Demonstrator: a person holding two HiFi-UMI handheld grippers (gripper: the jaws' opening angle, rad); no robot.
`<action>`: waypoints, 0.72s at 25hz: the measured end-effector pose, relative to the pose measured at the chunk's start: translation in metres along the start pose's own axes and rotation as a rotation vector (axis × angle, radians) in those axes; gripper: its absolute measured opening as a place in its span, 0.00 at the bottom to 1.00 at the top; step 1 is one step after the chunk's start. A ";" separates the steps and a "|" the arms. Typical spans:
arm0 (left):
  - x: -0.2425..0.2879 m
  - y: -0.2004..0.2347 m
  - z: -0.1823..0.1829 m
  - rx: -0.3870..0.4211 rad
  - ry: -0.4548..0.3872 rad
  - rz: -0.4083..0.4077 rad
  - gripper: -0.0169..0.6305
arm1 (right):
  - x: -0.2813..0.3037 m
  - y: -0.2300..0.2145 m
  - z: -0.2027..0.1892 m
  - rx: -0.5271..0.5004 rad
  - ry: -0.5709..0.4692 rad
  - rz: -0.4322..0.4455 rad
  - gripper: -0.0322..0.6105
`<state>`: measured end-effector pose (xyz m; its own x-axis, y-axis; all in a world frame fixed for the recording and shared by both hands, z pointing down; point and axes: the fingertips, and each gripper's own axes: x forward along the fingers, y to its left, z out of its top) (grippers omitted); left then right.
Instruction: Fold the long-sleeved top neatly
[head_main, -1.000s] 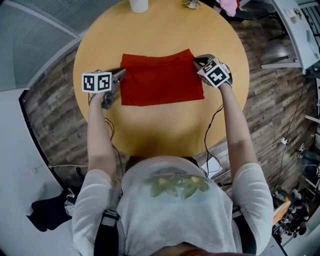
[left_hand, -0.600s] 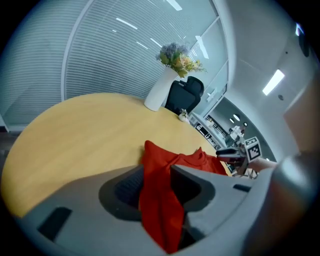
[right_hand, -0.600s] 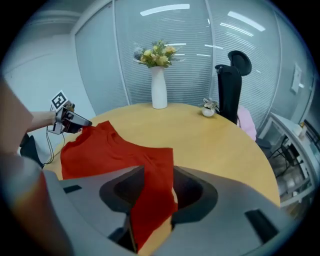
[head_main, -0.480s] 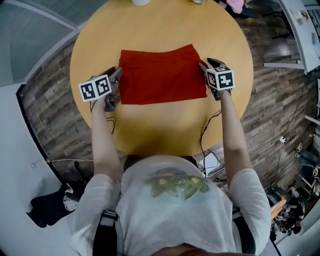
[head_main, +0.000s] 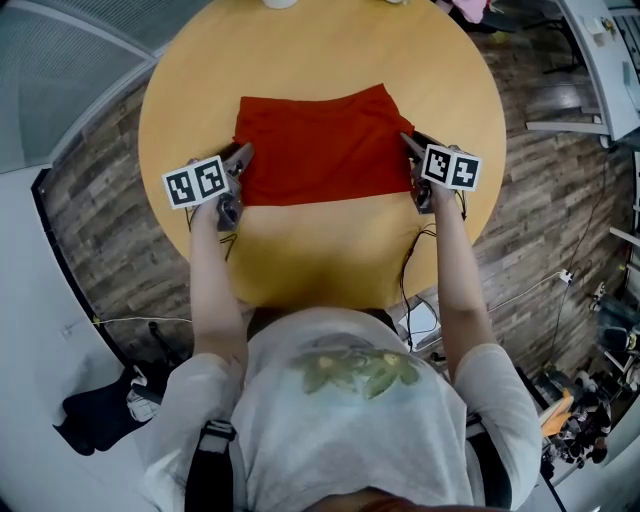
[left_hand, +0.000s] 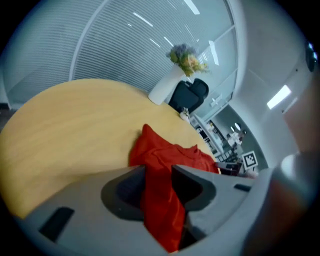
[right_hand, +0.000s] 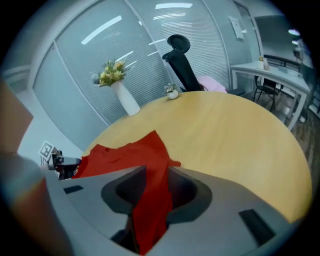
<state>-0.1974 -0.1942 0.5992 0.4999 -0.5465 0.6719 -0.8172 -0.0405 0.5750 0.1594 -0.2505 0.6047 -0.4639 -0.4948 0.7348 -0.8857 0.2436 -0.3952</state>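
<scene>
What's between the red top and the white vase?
Nothing: bare tabletop between the red top and the white vase, clearest in the right gripper view.

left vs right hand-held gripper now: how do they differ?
The left hand-held gripper sits at the near left corner of the red long-sleeved top; the right hand-held gripper at its near right corner. The left points inward toward the right, the right inward toward the left. Shared: both jaws have just been opening and stand apart, red fabric between them.
</scene>
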 end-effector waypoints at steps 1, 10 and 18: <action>0.004 -0.003 -0.003 0.030 0.027 0.012 0.27 | 0.001 -0.001 0.000 -0.023 0.007 -0.016 0.22; -0.007 0.007 0.057 0.212 -0.157 0.108 0.07 | 0.003 0.017 0.060 -0.220 -0.168 -0.084 0.11; -0.012 0.004 0.048 0.311 -0.188 0.298 0.15 | -0.002 0.031 0.076 -0.399 -0.217 -0.185 0.22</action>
<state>-0.2206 -0.2279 0.5711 0.1935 -0.7130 0.6739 -0.9787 -0.0924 0.1833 0.1347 -0.3056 0.5486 -0.3216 -0.7119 0.6243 -0.9098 0.4150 0.0044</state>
